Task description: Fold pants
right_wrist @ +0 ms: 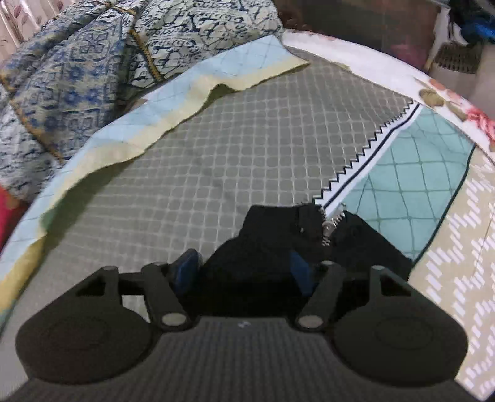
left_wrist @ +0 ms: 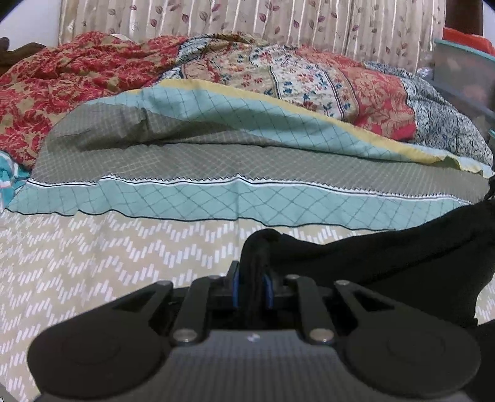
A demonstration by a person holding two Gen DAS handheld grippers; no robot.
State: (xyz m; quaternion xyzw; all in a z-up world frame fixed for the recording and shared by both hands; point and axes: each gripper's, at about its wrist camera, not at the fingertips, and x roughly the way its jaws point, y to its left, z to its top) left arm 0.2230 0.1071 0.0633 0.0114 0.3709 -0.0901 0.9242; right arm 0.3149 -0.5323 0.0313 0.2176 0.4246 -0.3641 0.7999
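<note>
Bedding filled both views: a bedsheet (left_wrist: 92, 266) printed in bands of beige zigzag dashes, teal diamond grid and grey lattice, split by a white sawtooth stripe (left_wrist: 278, 182). At 12 o'clock in the left wrist view lay a rumpled red floral quilt (left_wrist: 77, 71), with a leaf-print curtain (left_wrist: 247, 18) hanging behind it. A yellow-edged blue sheet (left_wrist: 247, 105) was folded over the grey band. In the right wrist view, a blue and white patterned blanket (right_wrist: 77, 71) was heaped at 10 o'clock, and a floral mattress edge (right_wrist: 448, 99) curved at 2 o'clock.

Left gripper (left_wrist: 252, 290): both blue pads were clamped on a bunched edge of the black pants (left_wrist: 402, 253), which trailed off toward 3 o'clock over the beige band.

Right gripper (right_wrist: 244, 272): the blue pads (right_wrist: 185, 269) stood apart with black cloth between them; whether they pressed it could not be told. A metal zipper (right_wrist: 331, 225) lay open at 1 o'clock from the fingertips, over the sawtooth stripe.
</note>
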